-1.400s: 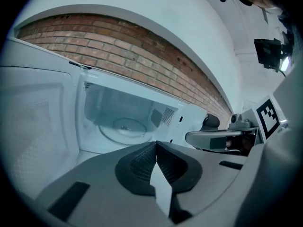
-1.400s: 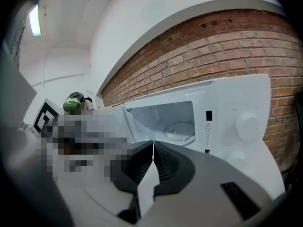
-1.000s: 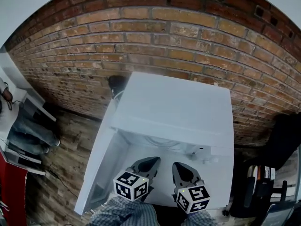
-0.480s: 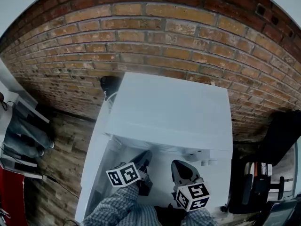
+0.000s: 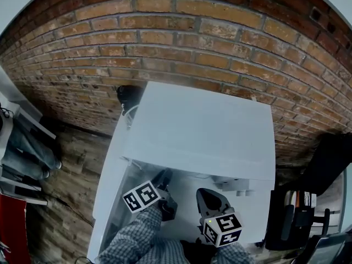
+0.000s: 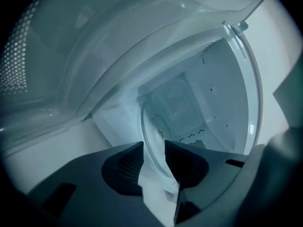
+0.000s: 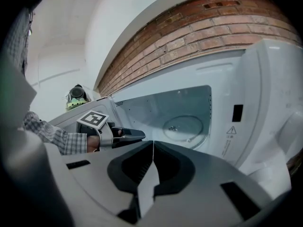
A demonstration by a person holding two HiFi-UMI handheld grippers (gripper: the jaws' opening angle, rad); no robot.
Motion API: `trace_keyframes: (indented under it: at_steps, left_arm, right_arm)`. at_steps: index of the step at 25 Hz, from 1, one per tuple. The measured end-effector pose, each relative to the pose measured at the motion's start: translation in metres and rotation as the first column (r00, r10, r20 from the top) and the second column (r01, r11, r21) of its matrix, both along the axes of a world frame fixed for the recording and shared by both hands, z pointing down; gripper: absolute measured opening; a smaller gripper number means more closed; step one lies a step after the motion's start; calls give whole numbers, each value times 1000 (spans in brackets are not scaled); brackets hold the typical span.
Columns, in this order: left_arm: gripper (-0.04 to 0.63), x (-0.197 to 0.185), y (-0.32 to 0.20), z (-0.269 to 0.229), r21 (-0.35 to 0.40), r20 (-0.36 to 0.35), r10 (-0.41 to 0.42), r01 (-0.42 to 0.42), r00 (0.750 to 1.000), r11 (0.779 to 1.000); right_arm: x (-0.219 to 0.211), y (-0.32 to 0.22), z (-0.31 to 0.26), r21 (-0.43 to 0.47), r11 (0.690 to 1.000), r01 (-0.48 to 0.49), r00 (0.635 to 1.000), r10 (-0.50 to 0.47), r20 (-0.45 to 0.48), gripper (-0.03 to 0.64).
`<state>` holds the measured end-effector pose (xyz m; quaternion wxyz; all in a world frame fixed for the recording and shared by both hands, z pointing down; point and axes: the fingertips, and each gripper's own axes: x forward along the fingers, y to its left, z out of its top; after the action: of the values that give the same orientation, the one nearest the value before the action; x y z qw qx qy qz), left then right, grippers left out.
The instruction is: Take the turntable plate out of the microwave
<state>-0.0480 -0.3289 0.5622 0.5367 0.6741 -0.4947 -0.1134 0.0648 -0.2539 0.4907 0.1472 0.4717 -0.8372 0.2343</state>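
- Inside the white boxy microwave point(image 5: 198, 131), the round clear glass turntable plate point(image 7: 183, 126) lies flat.
- Left gripper point(image 6: 154, 145) at the microwave's mouth: jaws just opening, apart, gripping nothing.
- Right gripper point(image 7: 153, 148) outside the microwave: jaws together.

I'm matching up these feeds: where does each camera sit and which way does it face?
Head view: on the person's head, looking steeply down on the white box-shaped microwave; both checked sleeves, left gripper and right gripper show.
Left gripper view: on the left gripper, rolled sideways, facing into the cavity at the round clear glass turntable plate; its jaws, just opened, hold nothing.
Right gripper view: on the right gripper, facing the open cavity; its shut jaws, the left gripper, a sleeve show.
Shared: both gripper views show the plate.
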Motion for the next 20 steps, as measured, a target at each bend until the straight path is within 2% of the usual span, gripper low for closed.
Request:
trace_keyframes:
  at_steps: [7,12,16,18,20]
  left_arm:
    - [115,2,-18,6,-10,-6,0,-1,1000,1000]
    - [114,2,-23,6,-15,-38,-22,21,999,1000]
    - [112,-2,-21,12,-49,-46,-49,47,998,998]
    - [53,-3,-18,16,-69,-44,-54,50,998,996]
    - [47,-2,-17,18,-74,-55,-54,50,997,996]
  right_arm:
    - [1,-3,6,-18,1000,-5,1000,5,-10,19]
    - [2,-7,12,-33,999,-6,1000,5,-18,18]
    - [-1,-10,16,-32,999,1,1000,-2,-31,18]
    - [-2,-14,19,-18,1000,13,998,-14,-69,18]
    - [-6,-17,27,-21,999,31,995,-33,-96,20]
